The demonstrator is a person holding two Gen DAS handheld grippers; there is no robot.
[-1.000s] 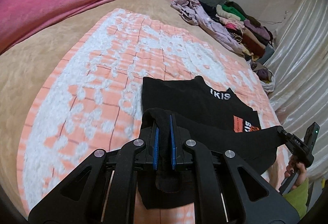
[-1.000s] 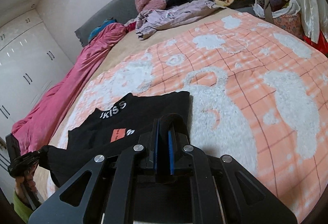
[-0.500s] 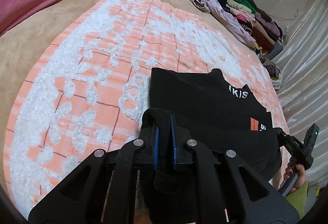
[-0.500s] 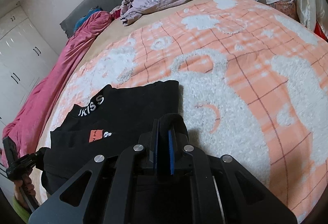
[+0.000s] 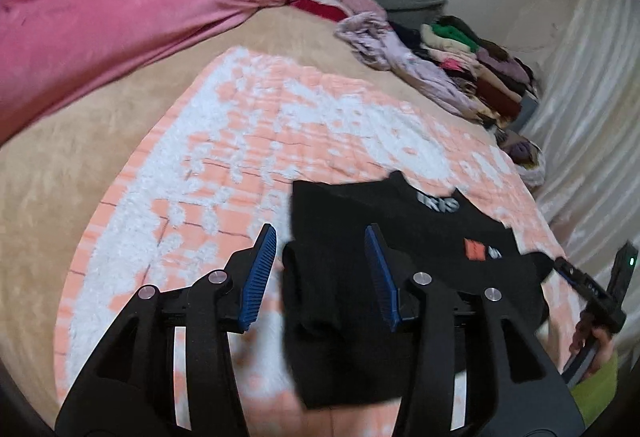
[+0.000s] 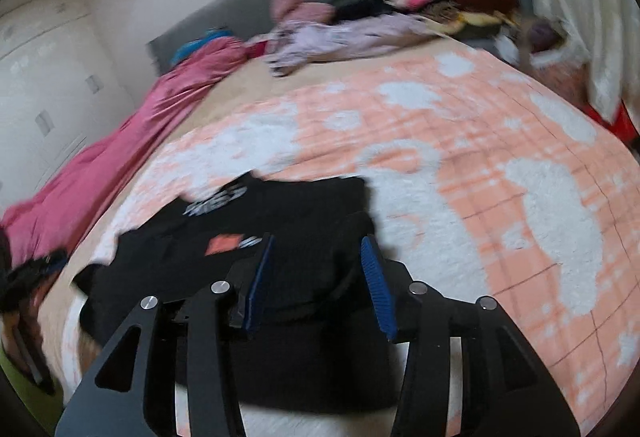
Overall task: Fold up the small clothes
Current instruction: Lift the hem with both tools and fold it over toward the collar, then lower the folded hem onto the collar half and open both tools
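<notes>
On blanket (image 5: 248, 141): black shirt (image 5: 400, 229), collar far-facing.

The left gripper (image 5: 320, 273) has its blue-padded fingers (image 5: 260, 273) spread wide apart, with a bunched fold of the black printed garment (image 5: 384, 237) lying loose between them, touching neither pad. The garment rests on the peach-and-white fluffy blanket (image 5: 248, 141) covering the bed. At far right, the right gripper (image 5: 558, 264) meets the garment's other edge.
</notes>
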